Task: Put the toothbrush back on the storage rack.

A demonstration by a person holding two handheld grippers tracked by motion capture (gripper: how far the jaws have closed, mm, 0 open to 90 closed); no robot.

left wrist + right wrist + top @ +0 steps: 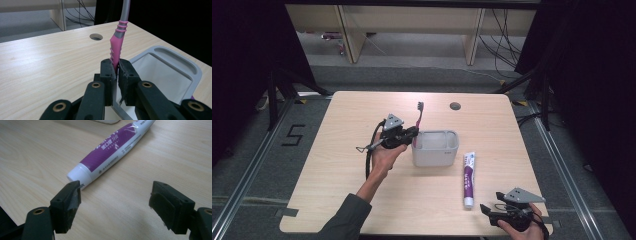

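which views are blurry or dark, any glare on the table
High view: sharp, table evenly lit, surroundings nearly black. Left gripper view: toothbrush crisp, soft sheen on the wood. Right gripper view: toothpaste tube readable, near jaws slightly soft.

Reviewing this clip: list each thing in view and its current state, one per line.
toothbrush: upright, pink handle clamped, bristles up, at the container's edge.
left gripper: shut on the toothbrush.
container: upright on the table, open top.
toothpaste tube: lying flat, capped, untouched.
right gripper: open, just short of the tube's cap end.
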